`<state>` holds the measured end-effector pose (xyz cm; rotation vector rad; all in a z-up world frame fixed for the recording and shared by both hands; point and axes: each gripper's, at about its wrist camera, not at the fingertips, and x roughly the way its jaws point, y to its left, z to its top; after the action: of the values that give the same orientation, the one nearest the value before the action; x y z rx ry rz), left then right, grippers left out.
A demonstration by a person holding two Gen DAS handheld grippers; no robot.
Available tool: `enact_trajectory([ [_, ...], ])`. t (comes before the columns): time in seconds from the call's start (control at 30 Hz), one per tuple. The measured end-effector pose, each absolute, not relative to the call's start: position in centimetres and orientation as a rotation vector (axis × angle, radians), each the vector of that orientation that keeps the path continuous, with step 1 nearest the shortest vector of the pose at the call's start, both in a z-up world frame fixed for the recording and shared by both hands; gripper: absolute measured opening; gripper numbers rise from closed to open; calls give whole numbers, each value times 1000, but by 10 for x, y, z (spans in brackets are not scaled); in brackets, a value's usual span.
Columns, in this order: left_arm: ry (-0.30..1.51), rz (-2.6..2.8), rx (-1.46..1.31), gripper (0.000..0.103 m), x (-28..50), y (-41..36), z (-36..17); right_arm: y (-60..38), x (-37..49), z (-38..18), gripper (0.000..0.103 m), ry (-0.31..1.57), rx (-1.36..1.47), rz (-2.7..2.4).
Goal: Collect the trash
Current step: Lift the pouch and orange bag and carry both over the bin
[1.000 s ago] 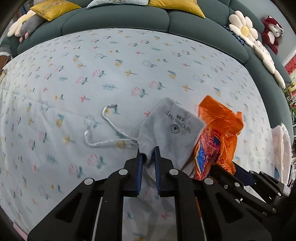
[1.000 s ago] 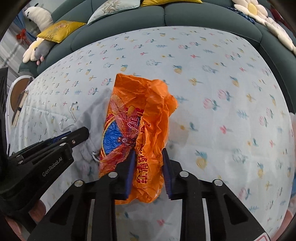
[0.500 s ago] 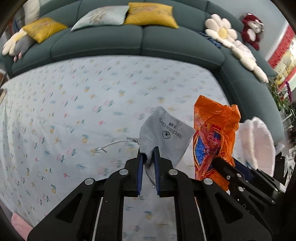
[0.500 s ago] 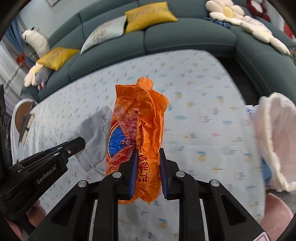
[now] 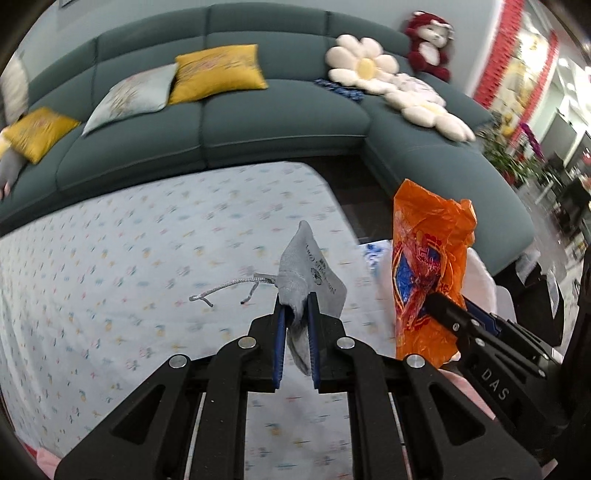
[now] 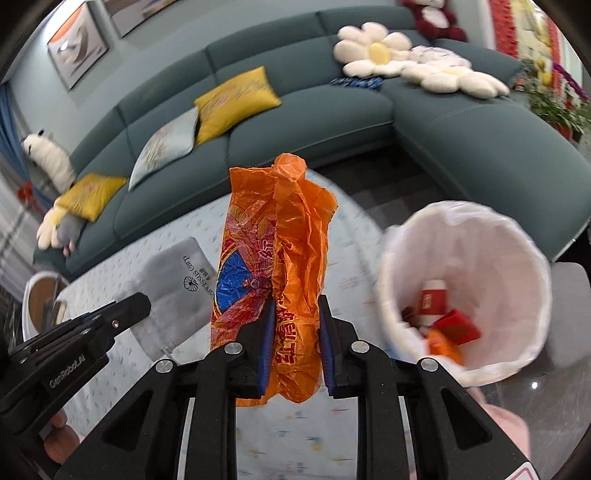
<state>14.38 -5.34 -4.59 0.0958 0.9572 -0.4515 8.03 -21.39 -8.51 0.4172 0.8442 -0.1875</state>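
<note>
My left gripper (image 5: 294, 308) is shut on a grey drawstring pouch (image 5: 314, 275) and holds it up above the floral cloth (image 5: 147, 266); its cord dangles to the left. The pouch also shows in the right wrist view (image 6: 177, 280). My right gripper (image 6: 293, 306) is shut on an orange plastic bag (image 6: 280, 243), held upright in the air; it also shows in the left wrist view (image 5: 424, 266). A white-lined trash bin (image 6: 517, 236) with red and orange scraps inside stands just right of the bag.
A teal corner sofa (image 5: 258, 118) wraps around the back and right, with yellow cushions (image 5: 218, 72), flower pillows (image 5: 365, 66) and a red plush toy (image 5: 430, 35). Dark floor (image 6: 388, 177) lies between the cloth-covered surface and the sofa.
Both grippers have lifted their items off the cloth and swung right. The trash bin has come fully into the right wrist view.
</note>
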Motion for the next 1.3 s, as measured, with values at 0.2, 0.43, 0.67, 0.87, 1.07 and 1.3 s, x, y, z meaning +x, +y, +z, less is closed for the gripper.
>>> enact_trajectory([
  [0.2, 925, -519, 148, 11, 131, -103, -32, -265, 50, -75, 20, 786, 466, -260],
  [0.43, 897, -593, 204, 11, 114, -155, -24, -310, 21, -73, 21, 738, 523, -334],
  [0.67, 890, -647, 237, 11, 105, -194, -23, -339, 1, -74, 21, 711, 565, -384],
  [0.87, 904, -682, 252, 11, 105, -223, -26, -359, -9, -78, 21, 700, 585, -412],
  [1.07, 910, -708, 229, 14, 110, -243, -28, -376, -10, -79, 21, 691, 601, -430],
  [1.3, 904, -695, 218, 35, 113, -254, -30, -386, -4, -81, 21, 688, 600, -425],
])
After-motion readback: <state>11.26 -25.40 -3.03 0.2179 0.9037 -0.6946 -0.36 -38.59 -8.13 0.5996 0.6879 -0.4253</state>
